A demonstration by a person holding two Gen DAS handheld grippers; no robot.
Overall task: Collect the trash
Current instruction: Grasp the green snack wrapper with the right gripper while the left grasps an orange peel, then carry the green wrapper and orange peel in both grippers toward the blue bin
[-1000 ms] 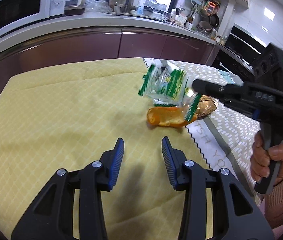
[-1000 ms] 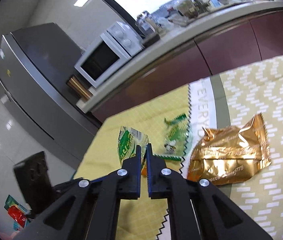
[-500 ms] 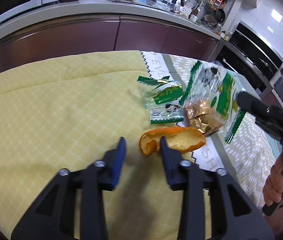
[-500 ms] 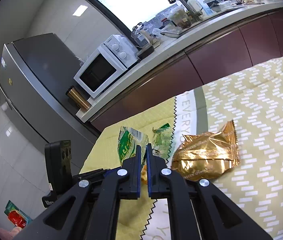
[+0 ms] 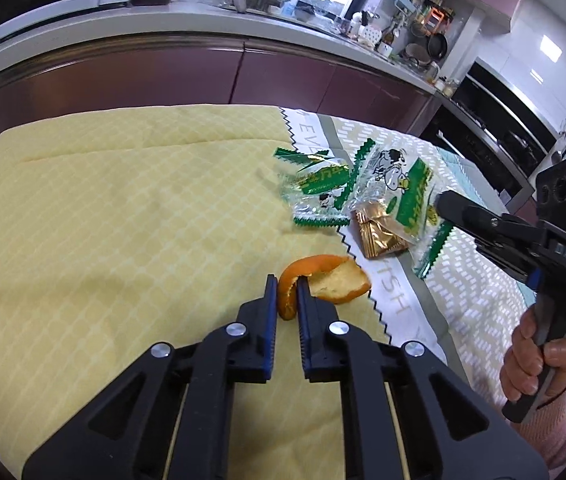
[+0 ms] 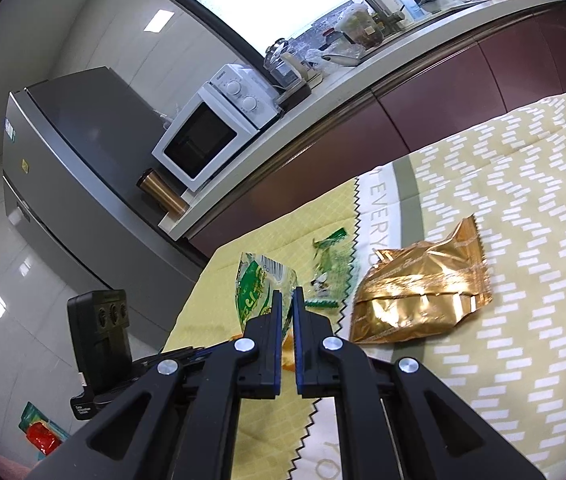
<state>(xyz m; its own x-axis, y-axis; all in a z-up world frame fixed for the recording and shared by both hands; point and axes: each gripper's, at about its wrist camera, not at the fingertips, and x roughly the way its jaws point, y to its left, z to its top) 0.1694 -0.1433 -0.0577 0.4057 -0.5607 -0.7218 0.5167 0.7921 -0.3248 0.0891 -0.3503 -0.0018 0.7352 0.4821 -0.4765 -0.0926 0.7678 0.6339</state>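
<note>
Your left gripper (image 5: 283,285), low centre of the left wrist view, has its jaws closing on the curled edge of the orange peel (image 5: 323,280); the rind sits between the blue pads, the rest lying on the yellow quilted cloth (image 5: 123,216).

Your right gripper (image 6: 287,300) is pressed together, pinching a clear green-printed wrapper (image 6: 257,288) that stands up from its tips. In the left wrist view that wrapper (image 5: 399,188) hangs right of centre, showing a cartoon dog; its green lettering is too small to read.

A second green wrapper (image 5: 319,192) lies on the yellow cloth beside it, and a gold foil packet (image 6: 419,292) rests on the patterned mat (image 6: 523,240). The mat's border reads "EVERY", then runs out of sight. The right gripper's body bears "DAS". The gold packet's print is illegible.
</note>
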